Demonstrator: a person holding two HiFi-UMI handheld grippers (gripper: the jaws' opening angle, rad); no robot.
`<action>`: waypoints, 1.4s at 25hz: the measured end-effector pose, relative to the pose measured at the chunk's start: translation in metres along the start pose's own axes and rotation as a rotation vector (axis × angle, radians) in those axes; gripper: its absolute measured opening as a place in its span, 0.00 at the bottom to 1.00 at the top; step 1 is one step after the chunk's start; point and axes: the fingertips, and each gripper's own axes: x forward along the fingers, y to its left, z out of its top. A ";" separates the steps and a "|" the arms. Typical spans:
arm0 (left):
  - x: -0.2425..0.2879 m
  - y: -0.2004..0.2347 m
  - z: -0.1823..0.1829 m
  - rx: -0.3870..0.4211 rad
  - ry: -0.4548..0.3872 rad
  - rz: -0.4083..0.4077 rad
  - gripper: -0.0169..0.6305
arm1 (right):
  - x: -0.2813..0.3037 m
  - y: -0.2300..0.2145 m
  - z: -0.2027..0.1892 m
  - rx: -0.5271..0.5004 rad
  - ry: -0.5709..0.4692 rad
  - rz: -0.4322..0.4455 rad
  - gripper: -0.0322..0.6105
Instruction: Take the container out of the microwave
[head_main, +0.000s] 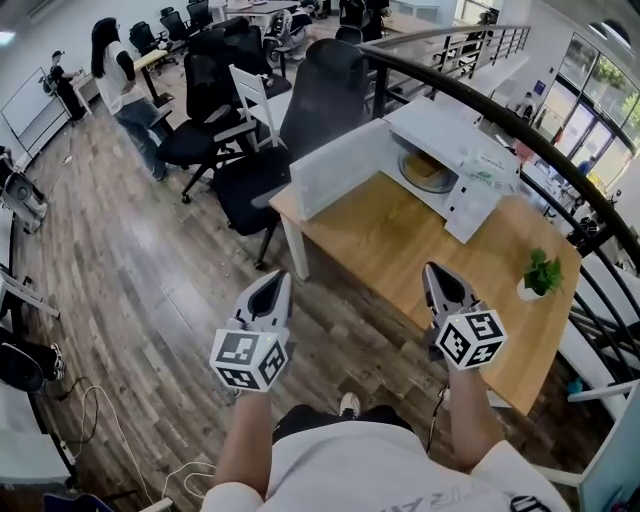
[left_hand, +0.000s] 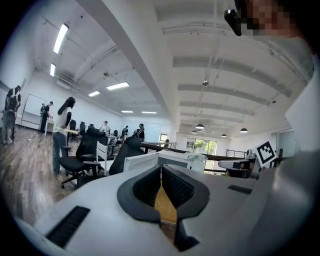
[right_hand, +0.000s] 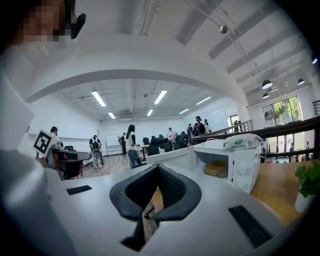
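A white microwave (head_main: 455, 140) stands at the far end of a wooden table (head_main: 380, 245), its door (head_main: 338, 166) swung open to the left. Inside lies a shallow yellowish container (head_main: 427, 172), which the right gripper view also shows in the open cavity (right_hand: 217, 168). My left gripper (head_main: 277, 277) hovers over the floor just short of the table's near edge, shut and empty. My right gripper (head_main: 434, 268) is over the table's near part, also shut with nothing in it. Both point toward the microwave and are well short of it.
A small potted plant (head_main: 541, 275) stands on the table's right side. Black office chairs (head_main: 322, 95) and a white chair (head_main: 255, 100) crowd behind the table. A dark curved railing (head_main: 520, 130) runs past the microwave. A person (head_main: 125, 90) stands at the far left.
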 end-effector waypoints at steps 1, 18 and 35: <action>0.011 0.000 0.000 -0.001 0.004 -0.005 0.08 | 0.006 -0.007 0.001 0.002 0.002 -0.003 0.08; 0.195 0.037 0.008 0.010 0.059 -0.273 0.08 | 0.092 -0.085 0.012 -0.018 0.038 -0.281 0.08; 0.270 0.049 -0.013 -0.029 0.127 -0.389 0.08 | 0.197 -0.141 -0.014 -0.184 0.212 -0.351 0.08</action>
